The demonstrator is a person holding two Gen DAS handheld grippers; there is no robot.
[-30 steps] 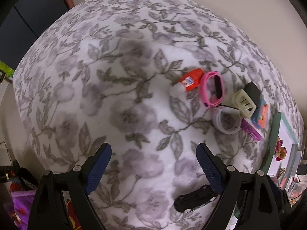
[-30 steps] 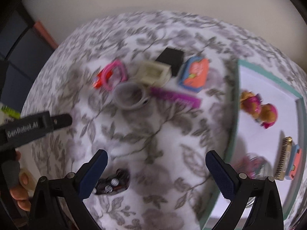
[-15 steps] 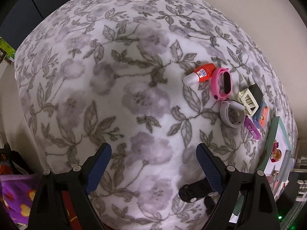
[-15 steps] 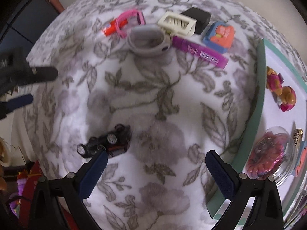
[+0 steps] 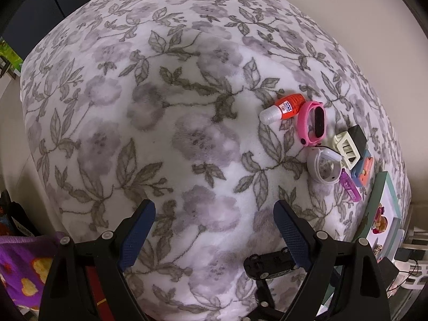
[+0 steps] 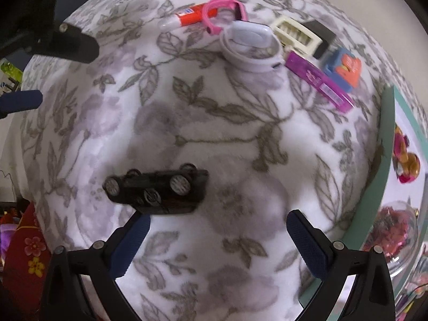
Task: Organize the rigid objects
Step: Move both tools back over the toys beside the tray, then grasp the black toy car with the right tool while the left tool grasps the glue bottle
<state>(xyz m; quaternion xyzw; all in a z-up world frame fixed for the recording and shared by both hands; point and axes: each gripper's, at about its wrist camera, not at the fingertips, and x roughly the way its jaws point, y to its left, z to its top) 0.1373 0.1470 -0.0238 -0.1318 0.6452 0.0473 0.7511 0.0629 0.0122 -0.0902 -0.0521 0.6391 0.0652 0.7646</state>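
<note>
Both grippers are pointing pretty much straight down at a floral fleece blanket [image 5: 165,123]. The left gripper [image 5: 214,230] has its blue-padded jaws spread wide with nothing but blanket between them. Same deal with the right gripper [image 6: 216,243]: jaws wide apart, nothing pinched.

In the right wrist view, the black toy car [image 6: 157,190] is lying flipped with its wheels up, just above the left finger at about 10 o'clock from the gripper, not between the pads. It's a bit blurry. In the left wrist view the same car [image 5: 270,264] peeks out right behind the right-hand finger, around 4 o'clock.

The rest of the stuff is bunched together up at 1 o'clock in the right wrist view: orange glue bottle [image 6: 192,17], pink wristband watch [image 6: 224,13], a white watch [image 6: 251,45], cream plastic grid piece [image 6: 297,34], small black box [image 6: 321,37], purple stick [image 6: 318,81], and a blue-and-orange toy [image 6: 345,69]. A teal-rimmed tray [image 6: 385,139] sits at 3 o'clock, holding a few toys.
</note>
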